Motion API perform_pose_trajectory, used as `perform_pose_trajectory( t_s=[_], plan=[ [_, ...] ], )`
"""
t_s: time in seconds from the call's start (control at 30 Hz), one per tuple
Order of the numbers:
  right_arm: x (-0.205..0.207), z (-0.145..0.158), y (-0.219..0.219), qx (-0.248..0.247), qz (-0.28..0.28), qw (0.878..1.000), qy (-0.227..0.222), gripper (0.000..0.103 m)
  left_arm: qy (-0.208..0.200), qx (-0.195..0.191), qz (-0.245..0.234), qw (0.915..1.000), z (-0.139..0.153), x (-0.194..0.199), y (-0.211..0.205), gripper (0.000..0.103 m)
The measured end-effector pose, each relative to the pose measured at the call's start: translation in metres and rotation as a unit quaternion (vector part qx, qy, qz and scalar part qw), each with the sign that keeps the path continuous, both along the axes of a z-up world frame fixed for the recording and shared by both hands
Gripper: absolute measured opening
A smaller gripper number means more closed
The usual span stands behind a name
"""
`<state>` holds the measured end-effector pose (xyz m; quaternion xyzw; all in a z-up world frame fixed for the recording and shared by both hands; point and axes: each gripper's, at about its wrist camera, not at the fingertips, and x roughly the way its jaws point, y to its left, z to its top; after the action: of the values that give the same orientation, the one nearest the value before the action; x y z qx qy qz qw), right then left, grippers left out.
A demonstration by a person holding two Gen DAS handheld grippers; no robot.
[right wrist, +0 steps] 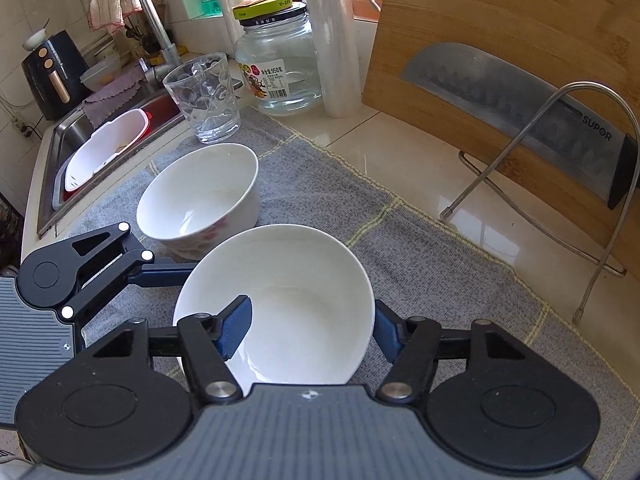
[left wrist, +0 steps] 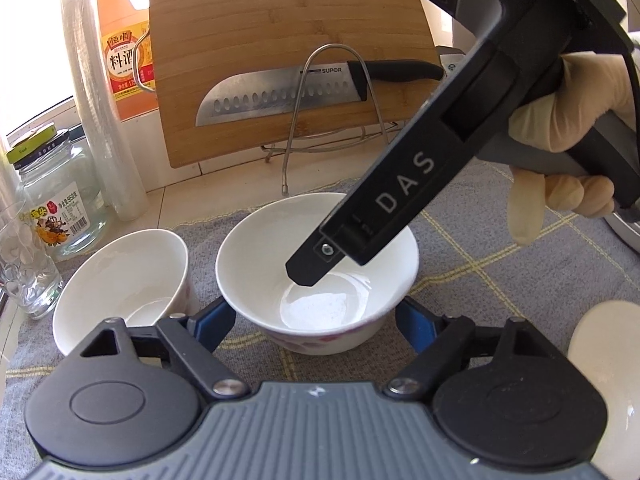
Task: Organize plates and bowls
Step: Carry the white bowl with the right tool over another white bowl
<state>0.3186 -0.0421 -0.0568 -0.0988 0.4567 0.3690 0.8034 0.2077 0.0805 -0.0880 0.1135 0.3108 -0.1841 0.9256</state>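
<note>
Two white bowls (right wrist: 200, 196) (right wrist: 280, 304) stood on one grey cloth (right wrist: 320, 184). One drinking glass (right wrist: 204, 98), one jar (right wrist: 280, 68), one knife (left wrist: 288, 94) and one cutting board (left wrist: 288, 32) were present.

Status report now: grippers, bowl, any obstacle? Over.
Left gripper: fingers against bowl sides. Right gripper: one finger inside the bowl, one outside; grip unclear. Bowl upright on cloth. Second bowl close beside left finger.
</note>
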Motion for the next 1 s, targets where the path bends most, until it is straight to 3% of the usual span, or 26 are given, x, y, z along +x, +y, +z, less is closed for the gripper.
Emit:
perform_pose_trajectory(
  t_s=[0.57,1.0],
  plan=[
    [-0.002,0.003,0.001,-0.008,-0.005,1.000,-0.002,0.067,0.005,0.002,-0.003,1.0000,0.000,0.001,-0.001,0.087],
    [-0.025,0.023,-0.006,0.005,0.006,1.000,-0.006,0.067,0.005,0.011,-0.005,0.9999,0.013,-0.018,-0.006,0.086]
  ],
)
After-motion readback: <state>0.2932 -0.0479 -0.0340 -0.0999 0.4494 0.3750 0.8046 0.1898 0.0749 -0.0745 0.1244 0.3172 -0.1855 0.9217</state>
